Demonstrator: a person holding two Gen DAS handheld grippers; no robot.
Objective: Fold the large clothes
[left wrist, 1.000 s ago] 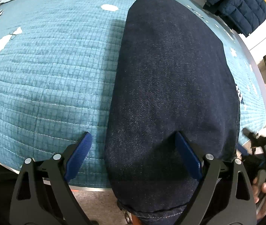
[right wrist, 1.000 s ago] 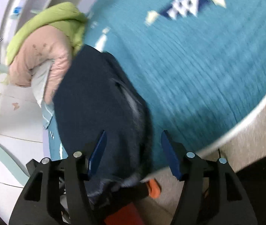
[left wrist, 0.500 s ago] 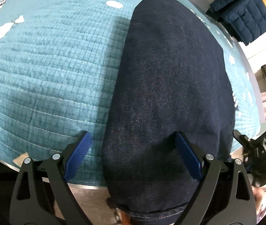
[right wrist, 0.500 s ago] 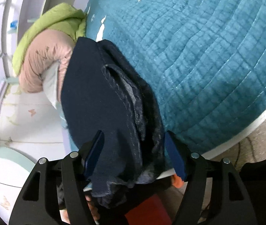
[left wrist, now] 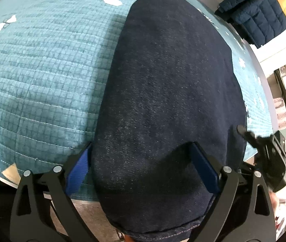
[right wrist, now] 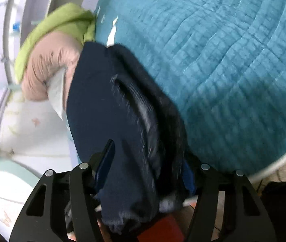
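Observation:
Dark blue denim jeans (left wrist: 169, 92) lie folded lengthwise on a teal quilted bed (left wrist: 42, 70), their near end hanging over the bed's edge. My left gripper (left wrist: 143, 167) is open, its jaws either side of the near end of the jeans, the left blue pad (left wrist: 78, 167) partly behind the cloth. In the right wrist view the jeans (right wrist: 106, 111) show edge-on with layered hems. My right gripper (right wrist: 145, 171) is open with the jeans' end between its blue pads (right wrist: 104, 165). The right gripper also shows at the left view's right edge (left wrist: 264, 147).
A navy puffer jacket (left wrist: 258, 14) lies at the bed's far right corner. Green (right wrist: 60, 24) and pink (right wrist: 50, 64) clothes are piled at the far end of the bed. The bed's white rim (right wrist: 280, 157) and the floor lie below.
Both grippers have moved forward onto the near end of the jeans. The denim now sits deeper between the jaws of each. The right view has swung from the bed towards the jeans.

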